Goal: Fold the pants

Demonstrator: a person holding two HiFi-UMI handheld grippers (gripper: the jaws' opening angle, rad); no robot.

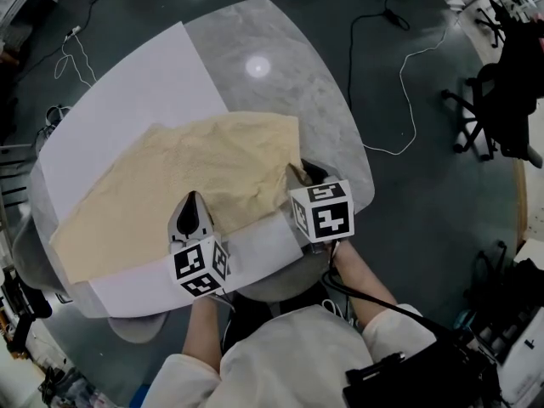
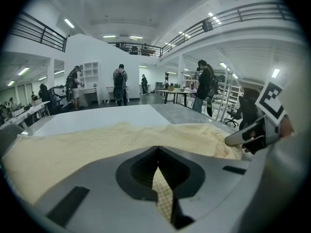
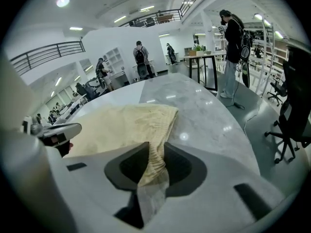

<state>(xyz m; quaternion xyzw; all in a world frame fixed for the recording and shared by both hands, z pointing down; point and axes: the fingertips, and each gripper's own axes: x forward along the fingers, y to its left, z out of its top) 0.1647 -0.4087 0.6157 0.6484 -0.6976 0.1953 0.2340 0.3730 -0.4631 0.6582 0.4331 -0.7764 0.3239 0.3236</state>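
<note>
Pale yellow pants lie spread across the round table, partly over a white sheet. My left gripper sits at the near hem, shut on a fold of the yellow cloth that runs down between its jaws. At the pants' right near corner my right gripper is shut on the ribbed edge of the pants, and the cloth is drawn into the slot between its jaws. Each gripper shows in the other's view: the right one and the left one.
The marble tabletop shows bare beyond the pants on the right. Black office chairs and loose cables are on the floor to the right of the table. Several people stand far off in the hall.
</note>
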